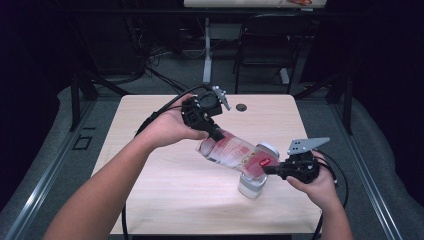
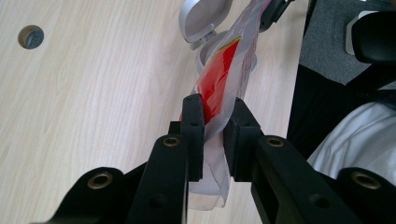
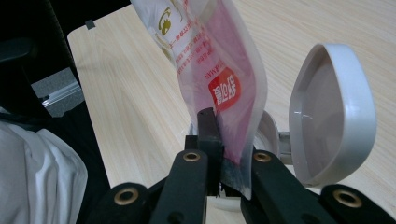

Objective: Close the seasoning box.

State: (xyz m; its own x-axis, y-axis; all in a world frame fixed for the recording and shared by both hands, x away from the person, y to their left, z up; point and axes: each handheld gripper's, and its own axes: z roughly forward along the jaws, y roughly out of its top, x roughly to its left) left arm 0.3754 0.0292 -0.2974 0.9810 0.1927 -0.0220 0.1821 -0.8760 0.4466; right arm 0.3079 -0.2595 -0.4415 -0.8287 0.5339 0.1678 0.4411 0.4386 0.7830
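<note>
your left tongs (image 1: 216, 134) pinch one end of a soft plastic pouch (image 1: 235, 152), its film glossy and translucent with a red and pink printed face. in the left gripper view the two black jaws press the film flat between their pads, the pouch (image 2: 219, 88) creasing where it is squeezed. your right tongs (image 1: 267, 169) are pressed together on the opposite end of the same pouch; in the right gripper view the pouch (image 3: 219, 74) rises from between the jaws, showing a red label with white characters and lines of small red print.

the pouch hangs slanted between the two tongs, above the tabletop (image 1: 165, 195), its lower end at the mouth of a small round white container (image 1: 251, 186) that stands on the tabletop. whether the film touches the container's rim cannot be told. the container's hinged lid (image 3: 334, 112) stands open: a smooth, shallow, rounded shell of pale matte plastic, joined at one side.

the tabletop is pale wood-grain laminate, rectangular with rounded corners, with a round grey cable hole (image 1: 241, 107) near its far edge. a grey three-cornered plate (image 1: 306, 144) sits on top of your right tongs.
</note>
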